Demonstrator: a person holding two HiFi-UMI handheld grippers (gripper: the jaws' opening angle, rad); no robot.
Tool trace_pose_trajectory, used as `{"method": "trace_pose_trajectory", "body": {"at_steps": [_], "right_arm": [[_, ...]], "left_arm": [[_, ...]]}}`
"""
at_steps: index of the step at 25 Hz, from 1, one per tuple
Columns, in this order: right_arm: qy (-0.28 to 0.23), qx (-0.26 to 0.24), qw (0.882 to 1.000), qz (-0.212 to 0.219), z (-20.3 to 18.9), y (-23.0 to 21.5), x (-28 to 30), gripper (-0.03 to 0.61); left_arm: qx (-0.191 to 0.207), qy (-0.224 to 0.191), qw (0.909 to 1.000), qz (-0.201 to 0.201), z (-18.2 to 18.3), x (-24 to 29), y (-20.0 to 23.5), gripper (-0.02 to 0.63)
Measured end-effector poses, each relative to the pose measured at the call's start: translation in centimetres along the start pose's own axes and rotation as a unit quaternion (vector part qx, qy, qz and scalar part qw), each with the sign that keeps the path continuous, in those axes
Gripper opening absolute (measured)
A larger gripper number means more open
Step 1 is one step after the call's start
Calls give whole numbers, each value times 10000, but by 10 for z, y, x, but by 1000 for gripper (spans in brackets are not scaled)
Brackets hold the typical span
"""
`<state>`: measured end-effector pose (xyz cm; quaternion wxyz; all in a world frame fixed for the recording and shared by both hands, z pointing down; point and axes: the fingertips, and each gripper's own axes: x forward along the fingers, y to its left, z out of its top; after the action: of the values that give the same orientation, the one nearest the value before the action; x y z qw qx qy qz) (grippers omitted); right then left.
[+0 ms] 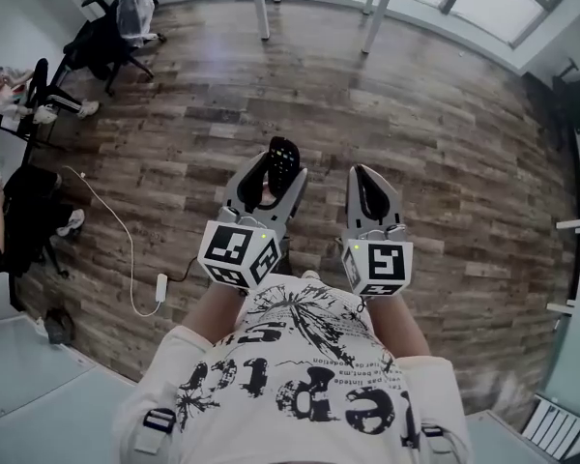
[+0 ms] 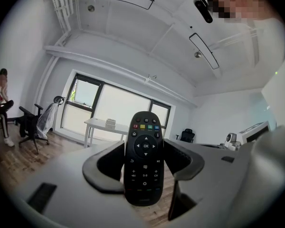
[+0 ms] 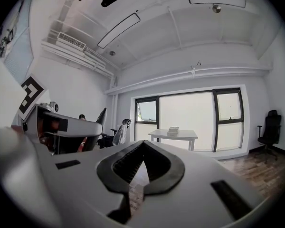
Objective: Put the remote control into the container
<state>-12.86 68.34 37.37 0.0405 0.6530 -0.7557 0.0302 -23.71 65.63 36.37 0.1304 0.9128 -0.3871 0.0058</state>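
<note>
A black remote control point(image 2: 144, 156) with coloured buttons stands upright between the jaws of my left gripper point(image 2: 143, 147), which is shut on its lower half. From the head view, the remote control point(image 1: 283, 155) sticks out past the left gripper point(image 1: 271, 174), held at waist height over the wooden floor. My right gripper point(image 1: 365, 180) is level with it on the right. Its jaws are closed tip to tip with nothing between them, as the right gripper point(image 3: 143, 144) view shows. No container is clearly in view.
A white table point(image 2: 104, 126) with a small white box point(image 3: 173, 130) on it stands by the window ahead. Office chairs point(image 1: 106, 37) and seated people are at the left. A white cable with an adapter point(image 1: 159, 288) lies on the floor, left of me.
</note>
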Motion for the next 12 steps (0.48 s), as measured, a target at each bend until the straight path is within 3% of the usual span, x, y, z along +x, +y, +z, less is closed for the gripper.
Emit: {"method": "trace_pose_trajectory", "body": {"at_steps": [12], "right_arm": [[12,-100,9983,-575,26,14,149,2]], "left_arm": [[125,1,9980,-613,61,89,127,265]]}}
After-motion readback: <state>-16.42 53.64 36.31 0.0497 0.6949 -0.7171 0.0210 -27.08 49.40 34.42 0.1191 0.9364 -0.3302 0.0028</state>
